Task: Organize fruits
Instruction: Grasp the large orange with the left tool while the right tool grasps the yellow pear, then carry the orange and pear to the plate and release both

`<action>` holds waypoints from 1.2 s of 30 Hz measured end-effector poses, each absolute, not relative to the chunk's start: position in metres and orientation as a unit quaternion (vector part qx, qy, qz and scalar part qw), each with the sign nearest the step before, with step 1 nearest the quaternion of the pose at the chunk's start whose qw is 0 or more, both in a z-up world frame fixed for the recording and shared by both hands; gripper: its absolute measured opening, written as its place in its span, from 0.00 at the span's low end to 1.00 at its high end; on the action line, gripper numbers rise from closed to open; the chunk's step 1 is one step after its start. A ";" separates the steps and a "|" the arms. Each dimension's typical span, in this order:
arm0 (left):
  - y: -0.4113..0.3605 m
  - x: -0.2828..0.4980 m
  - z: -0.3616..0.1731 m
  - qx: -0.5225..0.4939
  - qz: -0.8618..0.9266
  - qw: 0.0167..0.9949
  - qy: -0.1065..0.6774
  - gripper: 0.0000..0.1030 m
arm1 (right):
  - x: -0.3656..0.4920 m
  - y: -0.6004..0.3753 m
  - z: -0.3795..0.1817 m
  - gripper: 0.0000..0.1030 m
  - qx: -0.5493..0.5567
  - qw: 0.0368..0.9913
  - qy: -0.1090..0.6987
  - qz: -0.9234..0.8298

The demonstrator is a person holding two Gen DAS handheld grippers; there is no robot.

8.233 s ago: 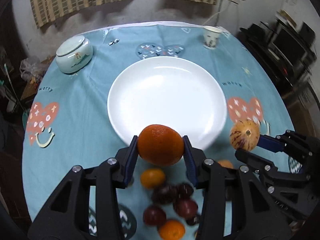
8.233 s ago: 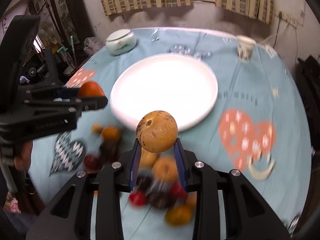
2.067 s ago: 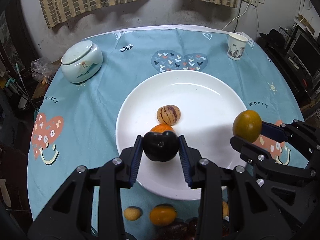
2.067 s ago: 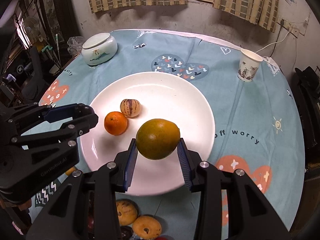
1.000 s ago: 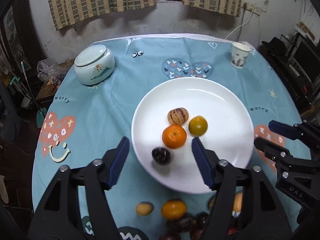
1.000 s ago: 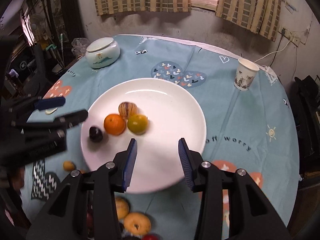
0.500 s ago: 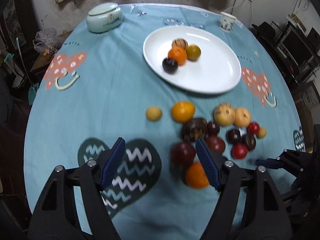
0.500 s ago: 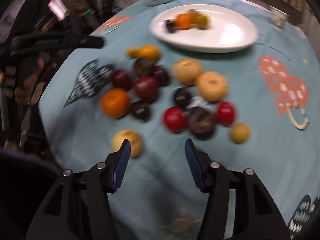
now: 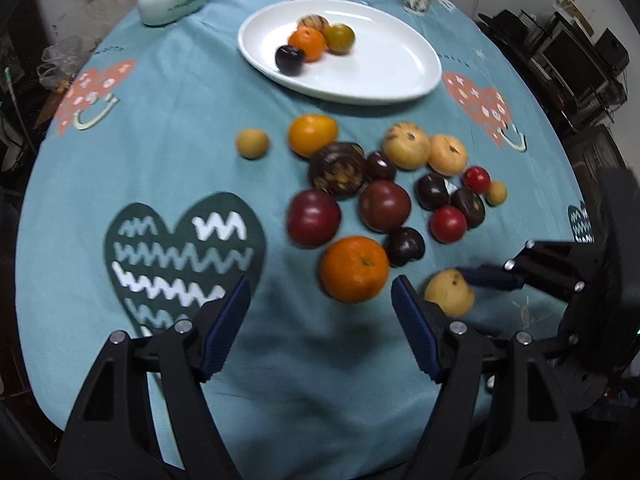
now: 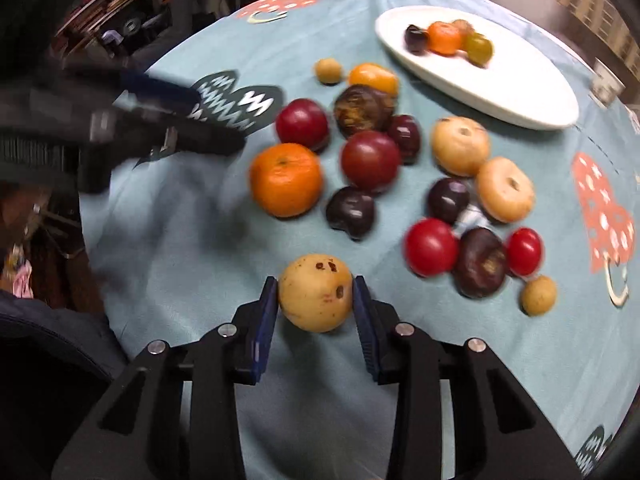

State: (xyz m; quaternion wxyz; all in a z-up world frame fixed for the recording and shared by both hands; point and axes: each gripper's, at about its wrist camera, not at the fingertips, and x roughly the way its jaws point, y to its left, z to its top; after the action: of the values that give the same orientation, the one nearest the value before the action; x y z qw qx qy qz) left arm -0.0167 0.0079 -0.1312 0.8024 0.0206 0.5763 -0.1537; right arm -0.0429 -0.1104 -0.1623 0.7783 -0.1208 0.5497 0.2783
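Right gripper (image 10: 315, 300) pinched on the yellow pear (image 10: 315, 293), low over the cloth; left gripper (image 9: 320, 308) wide, empty — orange (image 9: 354, 269) just ahead; plate (image 9: 400, 80) far beyond.

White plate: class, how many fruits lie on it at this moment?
4, clustered on the left part of the white plate: a striped fruit farthest back, an orange in the middle, a green-yellow fruit to its right, a dark plum nearest. None seems hidden.

A white plate (image 9: 400, 76) sits on a teal tablecloth (image 9: 168, 152) printed with a dark zigzag heart (image 9: 176, 248).
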 end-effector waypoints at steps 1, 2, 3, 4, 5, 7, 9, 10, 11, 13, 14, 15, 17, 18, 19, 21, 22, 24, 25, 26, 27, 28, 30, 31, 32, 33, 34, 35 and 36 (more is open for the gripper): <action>0.005 -0.016 -0.135 0.019 -0.160 0.799 0.579 0.72 | -0.042 -0.116 -0.160 0.37 -0.115 0.780 0.551 0.272; 0.002 -0.014 -0.139 0.017 -0.162 0.796 0.583 0.72 | -0.041 -0.121 -0.158 0.37 -0.111 0.783 0.551 0.267; -0.001 -0.012 -0.143 0.017 -0.162 0.793 0.587 0.72 | -0.040 -0.128 -0.157 0.37 -0.105 0.786 0.551 0.259; -0.004 -0.010 -0.149 0.018 -0.163 0.789 0.592 0.72 | -0.040 -0.132 -0.155 0.37 -0.100 0.789 0.552 0.251; -0.006 -0.009 -0.153 0.020 -0.163 0.787 0.594 0.71 | -0.039 -0.137 -0.154 0.37 -0.096 0.791 0.553 0.243; -0.010 -0.005 -0.162 0.022 -0.160 0.784 0.599 0.65 | -0.040 -0.143 -0.154 0.37 -0.089 0.795 0.552 0.235; -0.014 -0.001 -0.167 0.020 -0.170 0.778 0.605 0.50 | -0.038 -0.147 -0.154 0.37 -0.079 0.796 0.555 0.229; -0.017 -0.001 -0.169 0.019 -0.177 0.776 0.605 0.46 | -0.036 -0.149 -0.154 0.37 -0.077 0.797 0.555 0.226; -0.019 -0.001 -0.169 0.024 -0.177 0.778 0.603 0.46 | -0.034 -0.151 -0.155 0.37 -0.076 0.797 0.556 0.224; -0.022 -0.001 -0.168 0.033 -0.177 0.778 0.602 0.45 | -0.037 -0.153 -0.155 0.37 -0.075 0.797 0.556 0.222; -0.022 -0.001 -0.167 0.031 -0.177 0.777 0.603 0.44 | -0.037 -0.154 -0.155 0.37 -0.074 0.798 0.556 0.221; -0.021 -0.003 -0.164 0.030 -0.176 0.779 0.601 0.44 | -0.037 -0.156 -0.154 0.37 -0.073 0.799 0.554 0.221; -0.021 -0.005 -0.155 0.030 -0.177 0.785 0.592 0.44 | -0.036 -0.158 -0.150 0.37 -0.071 0.803 0.550 0.220; -0.020 -0.007 -0.147 0.030 -0.177 0.791 0.585 0.44 | -0.037 -0.160 -0.148 0.37 -0.069 0.804 0.548 0.220; -0.020 -0.007 -0.141 0.030 -0.177 0.795 0.580 0.44 | -0.036 -0.160 -0.147 0.37 -0.066 0.806 0.545 0.220; -0.019 -0.008 -0.127 0.029 -0.177 0.804 0.567 0.44 | -0.035 -0.161 -0.142 0.37 -0.061 0.810 0.539 0.222; -0.020 -0.008 -0.116 0.030 -0.177 0.811 0.556 0.44 | -0.035 -0.162 -0.139 0.37 -0.057 0.812 0.536 0.224; -0.024 -0.008 -0.100 0.037 -0.176 0.823 0.539 0.44 | -0.035 -0.162 -0.133 0.37 -0.051 0.817 0.528 0.227; -0.022 -0.008 -0.093 0.042 -0.177 0.827 0.532 0.44 | -0.035 -0.161 -0.130 0.37 -0.049 0.818 0.525 0.229; -0.022 -0.010 -0.088 0.046 -0.178 0.830 0.526 0.44 | -0.036 -0.161 -0.126 0.37 -0.045 0.820 0.521 0.233; -0.023 -0.010 -0.083 0.050 -0.177 0.833 0.523 0.44 | -0.036 -0.160 -0.124 0.37 -0.041 0.821 0.518 0.234; -0.025 -0.010 -0.080 0.056 -0.176 0.833 0.521 0.44 | -0.037 -0.160 -0.123 0.37 -0.040 0.821 0.518 0.236; -0.029 -0.011 -0.077 0.070 -0.172 0.836 0.517 0.44 | -0.040 -0.160 -0.122 0.37 -0.038 0.823 0.516 0.235; -0.032 -0.011 -0.076 0.076 -0.170 0.835 0.517 0.44 | -0.041 -0.160 -0.122 0.37 -0.035 0.822 0.517 0.236; -0.034 -0.012 -0.076 0.080 -0.167 0.835 0.517 0.44 | -0.043 -0.161 -0.123 0.37 -0.033 0.822 0.518 0.236; -0.035 -0.012 -0.077 0.084 -0.165 0.835 0.518 0.44 | -0.044 -0.161 -0.124 0.37 -0.032 0.821 0.520 0.235; -0.037 -0.012 -0.077 0.086 -0.166 0.834 0.520 0.44 | -0.046 -0.160 -0.125 0.37 -0.031 0.820 0.522 0.234; -0.038 -0.013 -0.077 0.089 -0.165 0.834 0.519 0.44 | -0.048 -0.160 -0.126 0.37 -0.029 0.819 0.524 0.235; -0.038 -0.014 -0.077 0.091 -0.165 0.834 0.519 0.44 | -0.050 -0.160 -0.127 0.37 -0.029 0.817 0.525 0.235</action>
State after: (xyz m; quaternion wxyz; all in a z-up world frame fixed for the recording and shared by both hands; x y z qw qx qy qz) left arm -0.0140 -0.0377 -0.0769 0.8341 0.0906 0.5186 -0.1648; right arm -0.0497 -0.1596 -0.1270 0.8174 -0.0286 0.5251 0.2354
